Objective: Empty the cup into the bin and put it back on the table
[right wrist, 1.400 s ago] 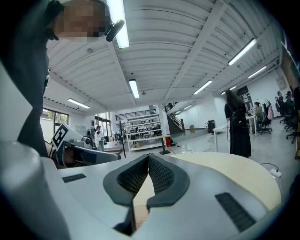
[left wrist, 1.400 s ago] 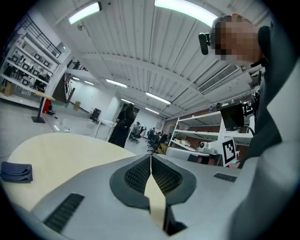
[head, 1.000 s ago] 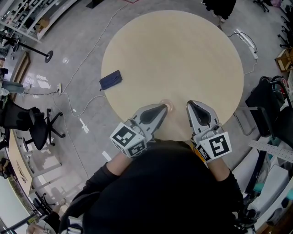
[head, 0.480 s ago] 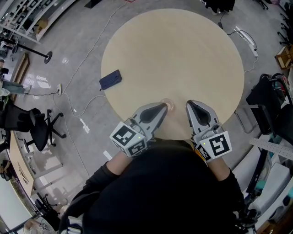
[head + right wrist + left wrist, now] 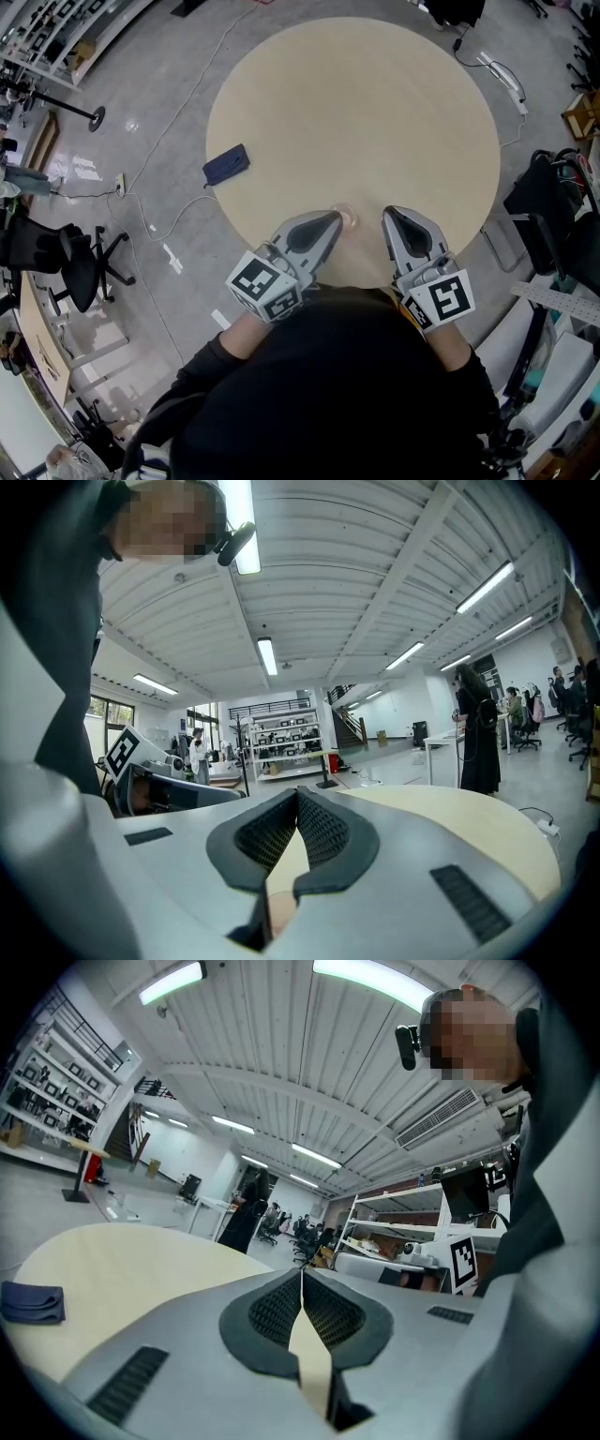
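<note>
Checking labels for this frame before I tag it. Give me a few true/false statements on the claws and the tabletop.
1. Both the left claw and the right claw are shut with nothing between them. True.
2. The left claw grips the cup. False: a small pale round object, likely the cup, sits on the table by that claw's tip, not gripped.
3. The table is square. False: it is round.
4. A dark blue item lies near the table's left edge. True.
</note>
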A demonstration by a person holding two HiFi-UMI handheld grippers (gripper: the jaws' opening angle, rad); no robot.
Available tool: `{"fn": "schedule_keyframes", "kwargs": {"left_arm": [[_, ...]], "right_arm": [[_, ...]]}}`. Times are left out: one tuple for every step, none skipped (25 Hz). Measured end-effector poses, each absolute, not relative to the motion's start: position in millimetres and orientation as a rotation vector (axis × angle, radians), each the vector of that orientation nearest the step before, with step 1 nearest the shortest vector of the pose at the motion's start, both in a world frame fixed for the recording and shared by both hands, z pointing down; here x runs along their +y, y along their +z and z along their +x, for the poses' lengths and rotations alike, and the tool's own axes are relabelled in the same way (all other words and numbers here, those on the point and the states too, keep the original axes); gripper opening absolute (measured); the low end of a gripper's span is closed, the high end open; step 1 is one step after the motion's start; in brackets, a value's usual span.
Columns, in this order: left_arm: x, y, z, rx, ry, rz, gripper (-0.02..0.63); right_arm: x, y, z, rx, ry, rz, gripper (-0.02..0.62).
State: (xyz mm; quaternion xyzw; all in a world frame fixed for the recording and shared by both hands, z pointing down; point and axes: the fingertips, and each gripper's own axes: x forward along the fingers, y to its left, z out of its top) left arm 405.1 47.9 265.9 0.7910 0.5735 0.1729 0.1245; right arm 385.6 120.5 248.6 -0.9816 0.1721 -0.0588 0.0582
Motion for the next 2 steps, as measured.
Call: {"fn": "schedule_keyframes", "kwargs": {"left_arm": [[47.8,266.1,405.6,1.673,0.503,2.305,0.025],[47.7,266.3,406.2,1.673,0.501,2.305,0.025]], "right_arm": [[120.6,249.1,386.2,0.520,-0.179,-2.975,0.015],[120.7,249.7,386.8,0.518,-0.181,-2.975,0.015]]}}
